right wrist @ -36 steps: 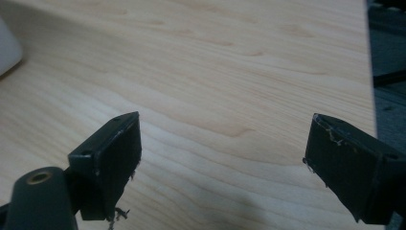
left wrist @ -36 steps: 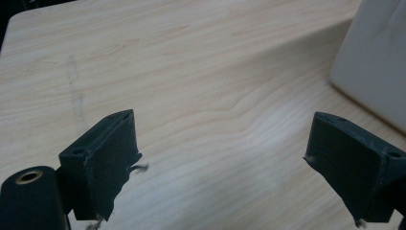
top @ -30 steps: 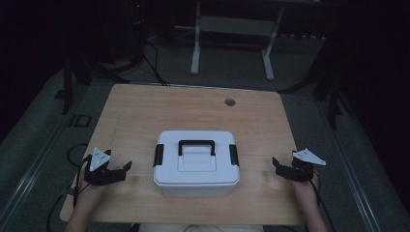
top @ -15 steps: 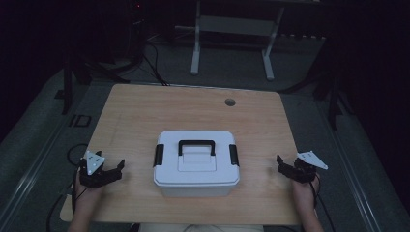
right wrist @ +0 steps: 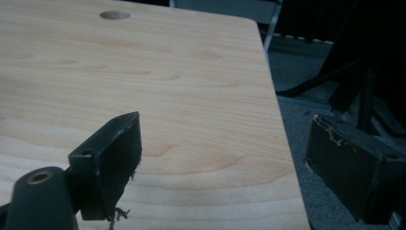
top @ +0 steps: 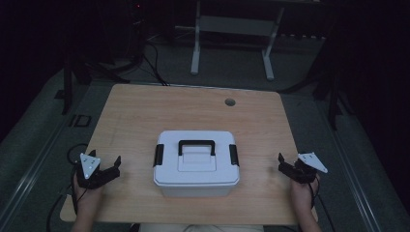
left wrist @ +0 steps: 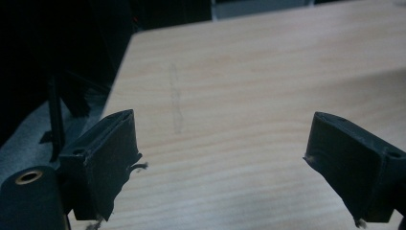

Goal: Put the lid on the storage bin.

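Observation:
A white lidded box (top: 196, 169) with a black handle (top: 196, 143) and a black latch at each end sits in the near middle of the wooden table (top: 145, 111). My left gripper (top: 115, 166) rests near the table's left front corner, open, jaws pointing at the box from a short way off. My right gripper (top: 281, 164) lies at the right edge, also open and facing the box. In the left gripper view the left gripper (left wrist: 222, 124) has bare wood between its fingers. In the right gripper view the right gripper (right wrist: 224, 122) straddles the table's right edge.
A round cable hole (top: 230, 102) (right wrist: 115, 15) sits in the table's far side. Beyond the table stands a pale metal frame (top: 232, 29) on a dark floor. Cables (top: 72, 154) loop on the floor at the left.
Both grippers have drawn back a little from the box, the left toward the near left corner, the right slightly outward. The box has not moved.

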A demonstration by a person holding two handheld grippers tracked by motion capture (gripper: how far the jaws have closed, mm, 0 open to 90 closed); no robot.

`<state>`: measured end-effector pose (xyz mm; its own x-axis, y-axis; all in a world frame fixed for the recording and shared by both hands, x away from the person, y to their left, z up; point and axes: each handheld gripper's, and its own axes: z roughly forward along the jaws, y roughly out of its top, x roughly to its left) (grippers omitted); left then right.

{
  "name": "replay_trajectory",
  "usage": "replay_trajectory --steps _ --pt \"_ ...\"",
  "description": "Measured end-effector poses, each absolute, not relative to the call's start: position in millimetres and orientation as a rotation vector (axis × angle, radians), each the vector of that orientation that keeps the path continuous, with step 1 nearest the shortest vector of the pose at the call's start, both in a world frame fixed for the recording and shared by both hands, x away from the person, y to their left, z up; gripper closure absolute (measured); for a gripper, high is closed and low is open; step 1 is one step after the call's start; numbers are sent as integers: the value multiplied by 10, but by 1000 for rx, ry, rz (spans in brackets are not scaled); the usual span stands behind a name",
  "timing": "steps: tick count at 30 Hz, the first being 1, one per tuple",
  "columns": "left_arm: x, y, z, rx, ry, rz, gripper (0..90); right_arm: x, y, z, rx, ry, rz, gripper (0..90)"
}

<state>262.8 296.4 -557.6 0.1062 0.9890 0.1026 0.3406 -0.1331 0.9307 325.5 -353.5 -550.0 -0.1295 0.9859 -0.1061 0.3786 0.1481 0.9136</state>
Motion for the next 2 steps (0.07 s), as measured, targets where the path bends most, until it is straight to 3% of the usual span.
replay_trajectory --steps 2 --pt "2621 2978 -5574 1582 1339 1044 107 3254 -3537 -5499 1336 1632 972 123"
